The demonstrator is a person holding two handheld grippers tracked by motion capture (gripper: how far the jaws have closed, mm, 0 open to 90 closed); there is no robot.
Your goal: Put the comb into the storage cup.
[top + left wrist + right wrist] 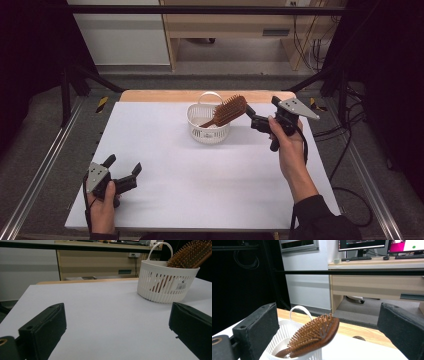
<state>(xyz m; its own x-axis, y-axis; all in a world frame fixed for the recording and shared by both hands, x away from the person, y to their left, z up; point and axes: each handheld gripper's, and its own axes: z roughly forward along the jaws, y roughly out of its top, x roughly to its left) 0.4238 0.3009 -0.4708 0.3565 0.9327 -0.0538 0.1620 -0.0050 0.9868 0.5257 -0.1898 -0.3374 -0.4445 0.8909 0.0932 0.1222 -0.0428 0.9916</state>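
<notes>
The white table (165,165) lies bare across its whole near half and along its left edge, so a hand can pass freely there. The one obstacle stands near the middle of the far edge: a white basket (208,131) with an upright loop handle (210,95). A wooden hairbrush (227,111) leans out over the basket's right rim, narrowing the gap toward the right gripper (252,117), whose jaws stand apart.
</notes>
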